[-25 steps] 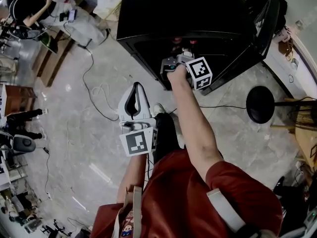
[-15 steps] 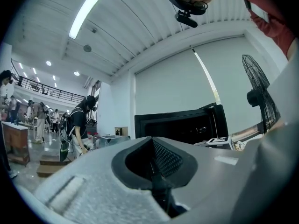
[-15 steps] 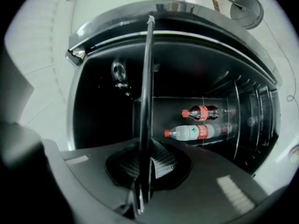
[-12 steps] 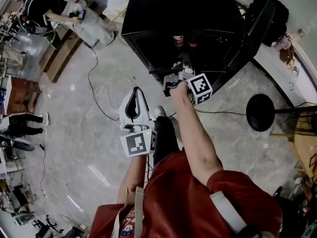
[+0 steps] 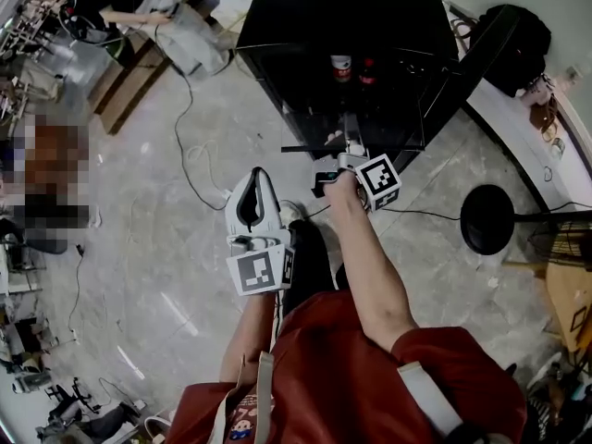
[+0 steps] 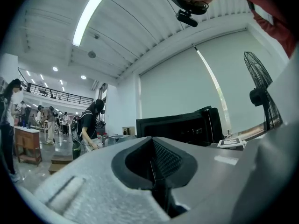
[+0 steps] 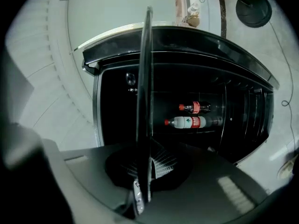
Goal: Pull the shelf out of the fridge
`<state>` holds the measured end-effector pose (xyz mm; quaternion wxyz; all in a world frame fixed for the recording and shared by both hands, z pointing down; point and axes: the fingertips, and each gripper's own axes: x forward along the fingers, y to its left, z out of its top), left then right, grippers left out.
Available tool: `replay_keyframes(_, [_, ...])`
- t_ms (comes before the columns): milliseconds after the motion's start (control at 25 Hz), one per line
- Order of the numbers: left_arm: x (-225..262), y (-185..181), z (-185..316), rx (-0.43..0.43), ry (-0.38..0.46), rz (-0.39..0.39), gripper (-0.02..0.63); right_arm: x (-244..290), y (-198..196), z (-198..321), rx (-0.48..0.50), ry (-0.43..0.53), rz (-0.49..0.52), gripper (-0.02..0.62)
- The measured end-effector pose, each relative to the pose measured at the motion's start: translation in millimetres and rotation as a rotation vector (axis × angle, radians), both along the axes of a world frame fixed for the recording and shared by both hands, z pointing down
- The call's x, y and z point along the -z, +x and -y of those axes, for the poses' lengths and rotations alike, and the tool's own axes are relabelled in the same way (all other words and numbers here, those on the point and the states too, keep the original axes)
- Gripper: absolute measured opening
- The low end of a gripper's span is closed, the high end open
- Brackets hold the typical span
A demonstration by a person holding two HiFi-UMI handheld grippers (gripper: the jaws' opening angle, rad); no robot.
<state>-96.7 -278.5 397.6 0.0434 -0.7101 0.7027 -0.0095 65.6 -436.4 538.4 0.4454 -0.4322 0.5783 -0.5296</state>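
Pulled back from the fridge [image 5: 342,7] since a second ago, baring more of its open front ahead of both grippers.

At far left, the left gripper [image 5: 252,176], with jaws pressed together on nothing. Pointing level toward the fridge, well short of it, and trailing behind and left of the right gripper, just as in the earlier frame.

Next over, the right gripper [image 5: 352,151]: a second ago at the mouth of the dark interior, now drawn clear of it and out over the floor [image 5: 185,248]. Clamped tight on the shelf [image 7: 146,78], pinching its near edge. Seen edge-on from there: a thin dark pane, running straight ahead from the pads toward the opening. Cannot tell whether its far end still rests inside.

Just right of that pane and well ahead of the gripper, deep in the fridge, a dark bottle [image 7: 194,108] and a clear bottle [image 7: 189,122], side by side; hardly seen before, now in plain sight.

Right of the right gripper, the door [image 5: 472,63], swung wide open as before. Further right again, a fan base [image 5: 487,218] on the floor, well apart from both grippers.
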Motion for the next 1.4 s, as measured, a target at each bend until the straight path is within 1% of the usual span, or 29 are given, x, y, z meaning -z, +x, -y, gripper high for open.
replay_keyframes(320, [5.1,-7.7,-25.1,0.037,-0.009,-0.011,0.002,11.3,5.2,-43.5,0.071,0.019,-0.040,0.006])
replay_keyframes(440, [6.8,-16.3,-33.7,0.039,-0.003,-0.022,0.002,12.1,5.1,-59.8,0.087,0.020,-0.051,0.006])
replay_keyframes(560, [8.7,-30.8,-49.7,0.049,0.008,-0.027,0.002,16.0,-3.3,-81.3,0.110,0.027,-0.075,0.006])
replay_keyframes(840, [9.6,-65.9,-106.9,0.086,0.001,-0.030,0.002,26.3,-32.0,-145.8,0.167,0.012,-0.057,0.008])
replay_keyframes(1080, [7.1,-100.3,-164.5,0.129,-0.007,-0.027,0.002,33.1,-48.1,-203.9,0.207,-0.005,-0.090,0.008])
replay_keyframes(1200, [9.9,-106.2,-189.6,0.137,-0.004,-0.012,0.002,39.2,-48.4,-231.8,0.230,-0.009,-0.091,0.008])
replay_keyframes(1320, [11.9,-108.5,-213.2,0.143,-0.002,0.018,0.002,49.7,-47.3,-257.1,0.251,0.009,-0.093,0.008])
replay_keyframes(1400, [12.6,-109.4,-228.7,0.149,0.000,0.015,0.002,56.0,-46.1,-275.8,0.260,0.004,-0.101,0.008])
